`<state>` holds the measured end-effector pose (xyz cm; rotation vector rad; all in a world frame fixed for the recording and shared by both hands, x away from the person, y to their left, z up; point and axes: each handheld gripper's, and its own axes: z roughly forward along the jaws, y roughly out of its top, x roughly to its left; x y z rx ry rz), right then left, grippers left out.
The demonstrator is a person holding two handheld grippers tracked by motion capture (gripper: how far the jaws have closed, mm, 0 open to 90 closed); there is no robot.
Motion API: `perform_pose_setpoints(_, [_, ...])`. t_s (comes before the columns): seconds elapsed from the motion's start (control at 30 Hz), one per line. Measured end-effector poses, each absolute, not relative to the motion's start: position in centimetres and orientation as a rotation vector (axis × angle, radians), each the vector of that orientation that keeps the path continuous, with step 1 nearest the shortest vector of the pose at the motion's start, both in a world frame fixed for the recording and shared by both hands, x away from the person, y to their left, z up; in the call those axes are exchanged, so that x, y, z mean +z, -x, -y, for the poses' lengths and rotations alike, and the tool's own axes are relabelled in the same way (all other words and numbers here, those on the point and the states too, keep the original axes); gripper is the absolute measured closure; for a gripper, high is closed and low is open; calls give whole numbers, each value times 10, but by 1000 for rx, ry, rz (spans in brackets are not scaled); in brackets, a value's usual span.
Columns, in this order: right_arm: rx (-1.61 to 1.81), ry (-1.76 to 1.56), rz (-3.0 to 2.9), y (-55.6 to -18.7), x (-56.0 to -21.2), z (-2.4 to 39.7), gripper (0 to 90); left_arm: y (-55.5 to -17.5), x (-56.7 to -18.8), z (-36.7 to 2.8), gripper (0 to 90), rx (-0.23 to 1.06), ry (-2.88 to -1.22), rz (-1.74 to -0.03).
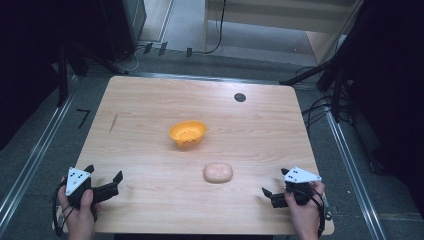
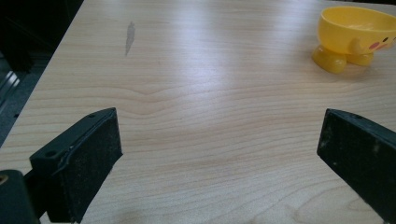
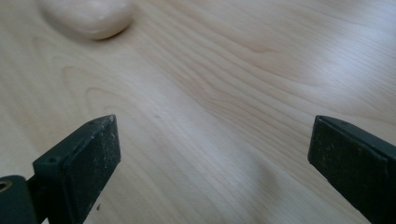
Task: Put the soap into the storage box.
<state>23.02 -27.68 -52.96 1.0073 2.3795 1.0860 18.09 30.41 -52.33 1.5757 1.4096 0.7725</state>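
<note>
1. Pale bun [image 1: 218, 172] lies on the table [image 1: 150, 100], front-centre, nearest the right gripper [image 1: 272, 196].
2. Yellow bowl [image 1: 187, 133] is behind it, apart.
3. Bare wood between bun and both grippers.
4. Left gripper [image 1: 107, 184] at front-left edge; both grippers' fingers apart, empty.
</note>
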Motion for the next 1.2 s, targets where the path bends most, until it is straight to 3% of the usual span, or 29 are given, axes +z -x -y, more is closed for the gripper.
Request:
perform_pose_setpoints(0.17, [1024,-838,-2500,-238,-522,265,30,-181,-523,-304,2,766,-1578,-1408])
perform_pose_setpoints(0.3, [1012,-760,-2568,-249,-520,258,93,-181,-523,-305,2,766,-1577,-1410])
perform_pose_setpoints(0.57, [926,-635,-2659,-264,-520,238,133,-181,-523,-305,2,763,-1573,-1409])
perform_pose_setpoints(1.2, [832,-356,-2820,-290,-504,183,168,-181,-523,-303,36,782,-1577,-1411])
